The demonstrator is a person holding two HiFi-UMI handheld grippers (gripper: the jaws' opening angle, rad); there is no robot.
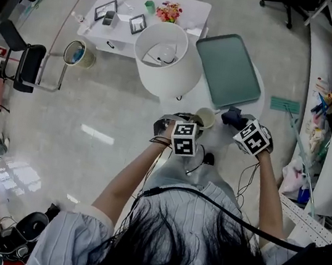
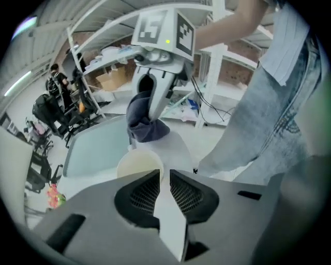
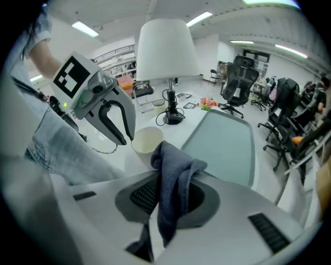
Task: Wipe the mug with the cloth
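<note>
A cream mug [image 1: 205, 117] stands at the near edge of a small white table [image 1: 221, 139]. My left gripper [image 1: 194, 126] comes in from the left and is shut on the mug's side; its jaws [image 2: 164, 174] are nearly together, with the mug [image 2: 139, 164] just past the tips. My right gripper [image 1: 239, 125] holds a dark blue-grey cloth [image 1: 232, 116] bunched between its jaws, just right of the mug. In the right gripper view the cloth [image 3: 171, 155] hangs over the gripper [image 3: 176, 177] with the mug [image 3: 147, 141] right behind it, and I cannot tell whether they touch.
A pale green tray [image 1: 229, 70] lies on the table beyond the mug. A lamp with a big white shade [image 1: 166, 51] stands to its left. Farther off is a low white table with frames and flowers [image 1: 168, 10]. Office chairs [image 3: 239, 77] stand around the room.
</note>
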